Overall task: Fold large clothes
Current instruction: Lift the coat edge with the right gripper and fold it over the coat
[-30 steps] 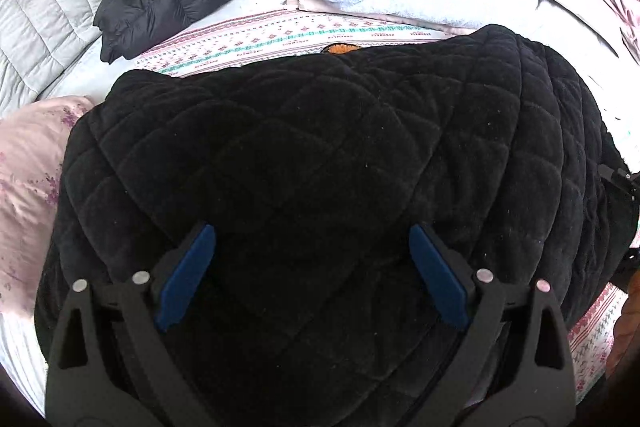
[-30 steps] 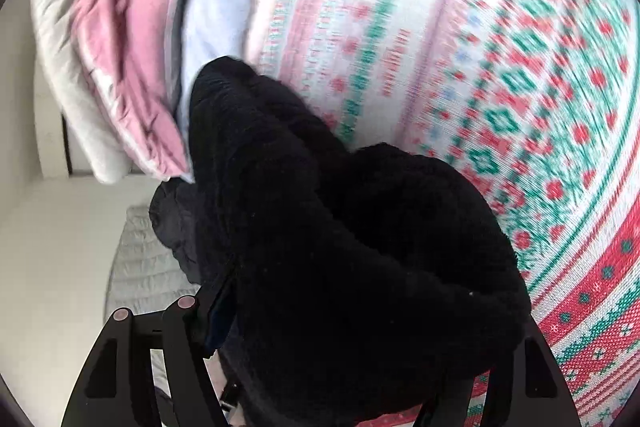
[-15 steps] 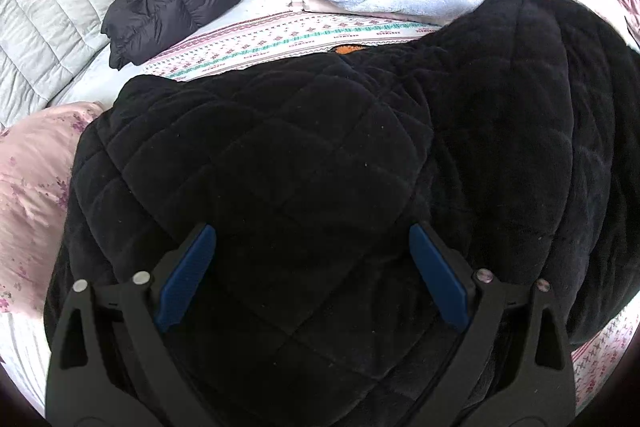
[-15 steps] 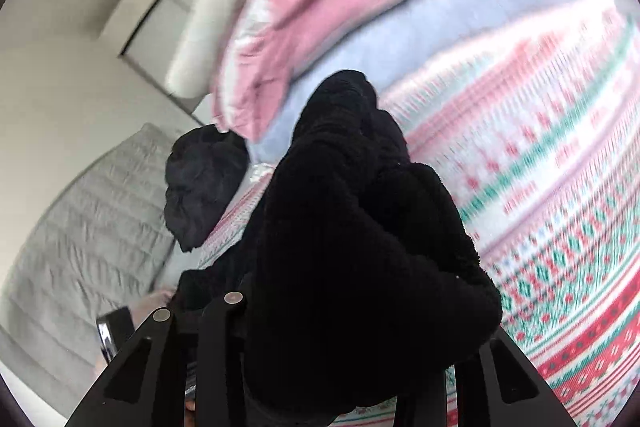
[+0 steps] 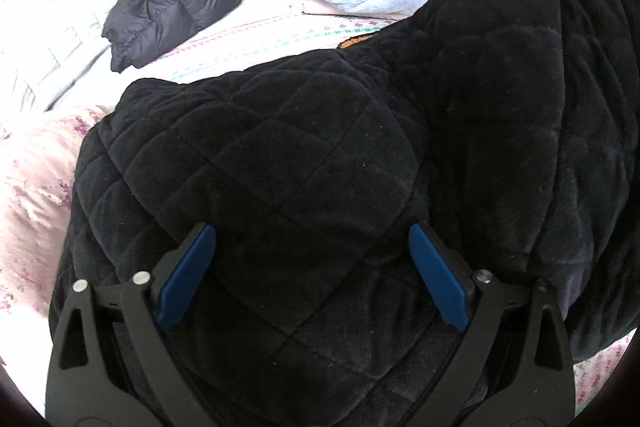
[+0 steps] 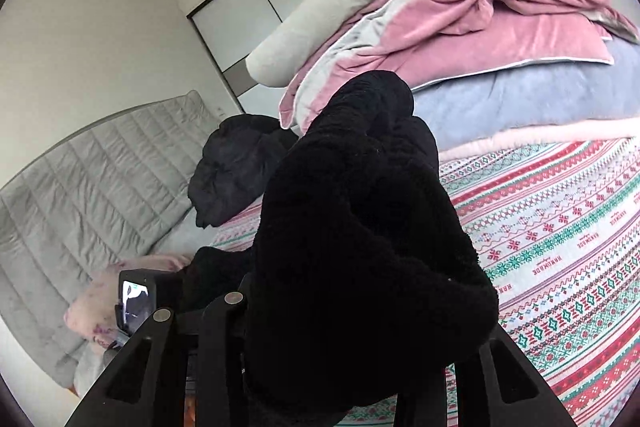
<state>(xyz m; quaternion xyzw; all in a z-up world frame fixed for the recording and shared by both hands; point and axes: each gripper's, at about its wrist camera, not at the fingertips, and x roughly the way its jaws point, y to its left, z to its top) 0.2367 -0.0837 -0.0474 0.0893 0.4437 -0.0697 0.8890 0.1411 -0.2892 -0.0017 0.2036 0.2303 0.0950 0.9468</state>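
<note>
Black quilted jacket [image 5: 280, 155] lies on the patterned bedspread [image 6: 560, 227], one side lifted. Right gripper [image 6: 344, 347] clamped on a bunched fold; left gripper [image 5: 312, 267] spread wide above it. Behind: piled bedding [image 6: 480, 7], grey headboard [image 6: 80, 187], wardrobe [image 6: 256, 3].

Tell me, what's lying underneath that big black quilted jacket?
Under the black quilted jacket shows a patterned bedspread and something orange peeking out. Whatever lies beneath its middle is covered.
</note>
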